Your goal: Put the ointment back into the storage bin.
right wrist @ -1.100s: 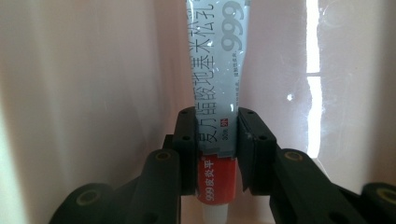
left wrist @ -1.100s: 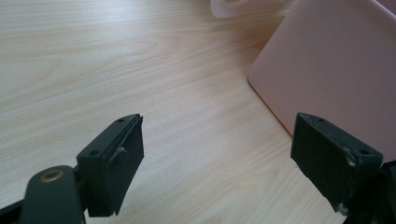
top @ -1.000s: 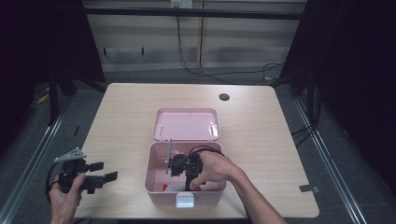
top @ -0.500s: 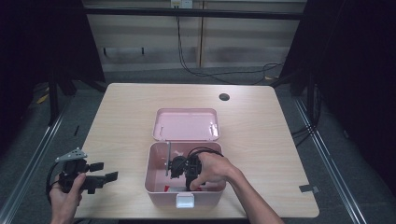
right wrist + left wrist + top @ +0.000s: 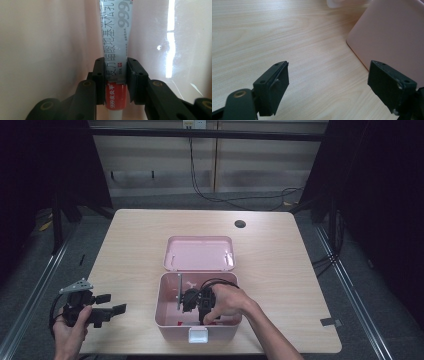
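Right hand-held gripper (image 5: 115, 75) clamps ointment tube (image 5: 115, 42) inside pink box (image 5: 165, 312)

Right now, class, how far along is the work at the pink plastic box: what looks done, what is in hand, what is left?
Done: the pink plastic box is open, its lid lying behind it. In hand: the right gripper, down inside the box, is clamped on a grey-and-red ointment tube. Left: whether the tube goes in or comes out cannot be told. The left gripper waits open over the wooden table.

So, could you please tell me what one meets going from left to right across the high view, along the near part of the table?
Left gripper → pink box → right gripper inside the box → right hand.
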Available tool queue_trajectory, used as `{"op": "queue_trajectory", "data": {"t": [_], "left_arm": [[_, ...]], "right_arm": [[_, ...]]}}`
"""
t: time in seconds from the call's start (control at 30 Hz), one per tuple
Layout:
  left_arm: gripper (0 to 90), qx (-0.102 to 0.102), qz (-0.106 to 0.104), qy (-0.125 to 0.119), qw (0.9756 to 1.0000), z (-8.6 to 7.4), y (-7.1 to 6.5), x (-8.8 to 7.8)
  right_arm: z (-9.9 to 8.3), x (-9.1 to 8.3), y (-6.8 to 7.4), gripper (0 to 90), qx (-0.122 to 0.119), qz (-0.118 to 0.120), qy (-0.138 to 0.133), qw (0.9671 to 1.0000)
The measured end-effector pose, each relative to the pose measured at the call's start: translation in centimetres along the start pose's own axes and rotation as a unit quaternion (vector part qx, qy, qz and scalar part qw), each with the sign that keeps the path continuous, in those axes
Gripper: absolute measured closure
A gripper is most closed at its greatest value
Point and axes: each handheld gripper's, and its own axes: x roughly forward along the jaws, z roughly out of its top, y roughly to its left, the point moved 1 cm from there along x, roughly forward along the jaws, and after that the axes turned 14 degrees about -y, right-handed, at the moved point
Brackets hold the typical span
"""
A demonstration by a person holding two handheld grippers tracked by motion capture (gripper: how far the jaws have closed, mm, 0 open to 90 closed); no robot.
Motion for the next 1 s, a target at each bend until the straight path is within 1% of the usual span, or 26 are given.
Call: {"op": "queue_trajectory", "data": {"t": [0.07, 0.17, 0.2, 0.27, 0.3, 0.47, 0.5, 0.57, 0.63, 0.77, 0.87, 0.9, 0.97, 1.0], "left_arm": [[17.2, 0.000, 0.000, 0.000, 1.0000, 0.0, 0.0, 0.0], [17.2, 0.000, -0.001, 0.001, 1.0000, 0.0, 0.0, 0.0], [17.2, -0.001, 0.000, 0.000, 1.0000, 0.0, 0.0, 0.0], [17.2, -0.001, 0.000, 0.000, 1.0000, 0.0, 0.0, 0.0], [17.2, -0.001, 0.000, 0.000, 1.0000, 0.0, 0.0, 0.0], [17.2, -0.002, 0.000, -0.001, 1.0000, 0.0, 0.0, 0.0], [17.2, -0.002, 0.000, -0.001, 1.0000, 0.0, 0.0, 0.0], [17.2, -0.001, 0.001, -0.002, 1.0000, 0.0, 0.1, 0.0], [17.2, 0.000, -0.001, -0.001, 1.0000, 0.0, 0.1, -0.1], [17.2, 0.000, 0.000, -0.001, 1.0000, 0.0, 0.1, -0.1], [17.2, -0.001, 0.000, -0.002, 1.0000, 0.0, 0.1, -0.1], [17.2, -0.001, 0.000, -0.001, 1.0000, 0.0, 0.1, 0.0], [17.2, 0.000, -0.001, -0.001, 1.0000, 0.0, 0.1, -0.1], [17.2, 0.000, -0.001, -0.001, 1.0000, 0.0, 0.1, -0.1]], "right_arm": [[0.0, 0.0, 0.0, 70.8, 0.000, 0.000, 0.000, 1.0000], [0.0, 0.2, -0.1, 70.7, 0.009, 0.002, -0.002, 1.0000], [0.0, 0.1, -0.1, 70.5, 0.007, 0.002, 0.001, 1.0000], [0.0, 0.2, -0.1, 70.5, 0.010, 0.003, -0.006, 0.9999], [0.0, 0.2, -0.1, 70.5, 0.008, 0.003, -0.002, 1.0000], [0.0, 0.2, -0.1, 69.9, 0.008, 0.005, -0.005, 0.9999], [0.1, 0.1, 0.0, 69.8, 0.008, 0.005, 0.001, 1.0000], [0.0, 0.1, 0.0, 69.6, 0.005, 0.008, -0.004, 0.9999], [0.1, 0.1, 0.0, 69.6, 0.002, 0.009, 0.004, 1.0000], [0.1, -0.1, 0.1, 69.1, 0.006, 0.011, -0.004, 0.9999], [0.1, -0.3, 0.2, 68.4, 0.004, 0.006, -0.006, 1.0000], [0.1, -0.3, 0.2, 68.3, 0.006, 0.008, -0.012, 0.9999], [0.1, -0.7, 0.3, 67.6, 0.006, 0.002, -0.011, 0.9999], [0.0, -0.9, 0.3, 67.4, 0.009, 0.000, -0.020, 0.9998]]}}
